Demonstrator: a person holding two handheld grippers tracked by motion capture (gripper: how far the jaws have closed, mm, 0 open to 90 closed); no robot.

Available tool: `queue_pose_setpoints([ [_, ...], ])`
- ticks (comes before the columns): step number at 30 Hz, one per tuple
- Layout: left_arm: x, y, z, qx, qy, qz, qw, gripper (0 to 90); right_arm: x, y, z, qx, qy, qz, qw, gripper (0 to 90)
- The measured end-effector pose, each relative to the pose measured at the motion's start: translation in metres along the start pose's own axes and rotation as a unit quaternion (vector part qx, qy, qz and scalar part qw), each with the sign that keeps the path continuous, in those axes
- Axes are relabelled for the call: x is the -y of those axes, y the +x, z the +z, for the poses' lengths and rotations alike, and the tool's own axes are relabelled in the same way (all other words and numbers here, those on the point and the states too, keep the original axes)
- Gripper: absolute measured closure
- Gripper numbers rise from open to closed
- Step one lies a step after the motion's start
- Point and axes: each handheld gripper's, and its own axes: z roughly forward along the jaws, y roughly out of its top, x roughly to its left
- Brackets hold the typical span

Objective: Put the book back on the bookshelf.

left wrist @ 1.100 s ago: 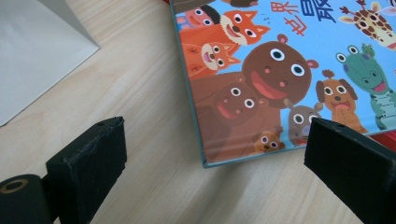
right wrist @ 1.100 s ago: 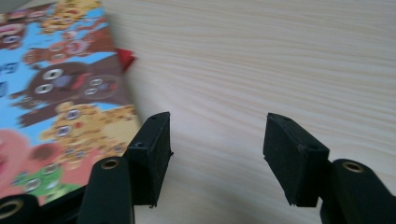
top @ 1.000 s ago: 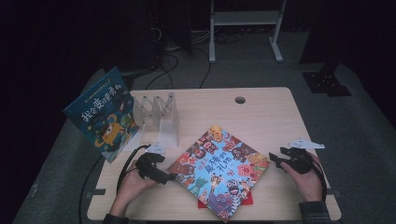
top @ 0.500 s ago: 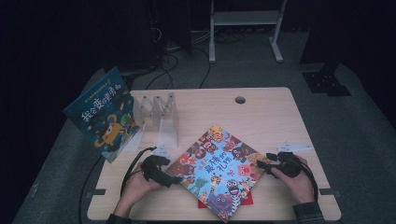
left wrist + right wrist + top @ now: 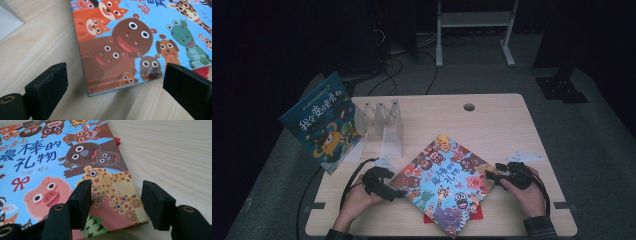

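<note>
A colourful picture book point(image 5: 444, 185) with cartoon animals lies flat and slanted on the wooden table point(image 5: 492, 130). My left gripper point(image 5: 398, 194) lies low at the book's left corner and points at it. In the left gripper view the book's corner point(image 5: 120, 57) lies just ahead of the wide-open left gripper point(image 5: 115, 92), with nothing between the pads. My right gripper point(image 5: 490, 176) is at the book's right corner. In the right gripper view the right gripper point(image 5: 117, 203) is open over that corner of the book point(image 5: 50, 165), one pad point(image 5: 81, 200) above the cover and the other off its edge.
A blue-covered book point(image 5: 319, 122) leans at the table's left edge beside a clear acrylic rack point(image 5: 384, 122). A red sheet point(image 5: 477, 212) pokes out from under the flat book. A cable hole point(image 5: 469, 107) is at the table's back. A white metal frame point(image 5: 472, 20) stands behind the table.
My right gripper has moved left to the book's right corner. The left gripper has barely moved. The book lies where it was.
</note>
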Motion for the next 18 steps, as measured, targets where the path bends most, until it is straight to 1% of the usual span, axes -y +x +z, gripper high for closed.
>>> queue_pose_setpoints([
  [3,0.001,-0.001,0.001,0.004,0.006,0.003,1.0,5.7,-0.002,0.002,0.002,0.005,0.0,-0.005,1.0,41.1],
  [10,0.005,0.001,0.0,0.005,0.005,-0.004,1.0,5.6,-0.002,0.004,0.003,0.007,0.0,-0.006,1.0,41.3],
  [11,0.005,0.001,-0.001,0.005,0.004,-0.005,1.0,5.7,-0.002,0.004,0.003,0.001,0.0,-0.006,1.0,41.7],
  [12,0.005,0.001,-0.001,0.005,0.004,-0.005,1.0,5.7,-0.003,0.009,0.005,-0.008,0.002,-0.013,0.9999,42.3],
  [13,0.005,0.001,-0.002,0.003,0.003,-0.005,1.0,5.7,-0.003,0.009,0.005,-0.008,0.002,-0.013,0.9999,42.3],
  [14,0.006,0.003,-0.003,0.002,0.005,-0.011,0.9999,4.2,-0.004,0.015,0.006,-0.011,0.003,-0.02,0.9997,42.7],
  [15,0.006,0.003,-0.003,0.002,0.005,-0.011,0.9999,4.2,-0.004,0.015,0.006,-0.011,0.003,-0.02,0.9997,42.7],
  [16,0.008,0.005,-0.006,0.0,0.005,-0.009,0.9999,4.2,-0.004,0.018,0.008,-0.016,0.003,-0.023,0.9996,42.9],
  [18,0.011,0.007,-0.009,0.001,0.001,-0.016,0.9999,4.1,-0.005,0.021,0.009,-0.02,0.003,-0.025,0.9995,43.0],
])
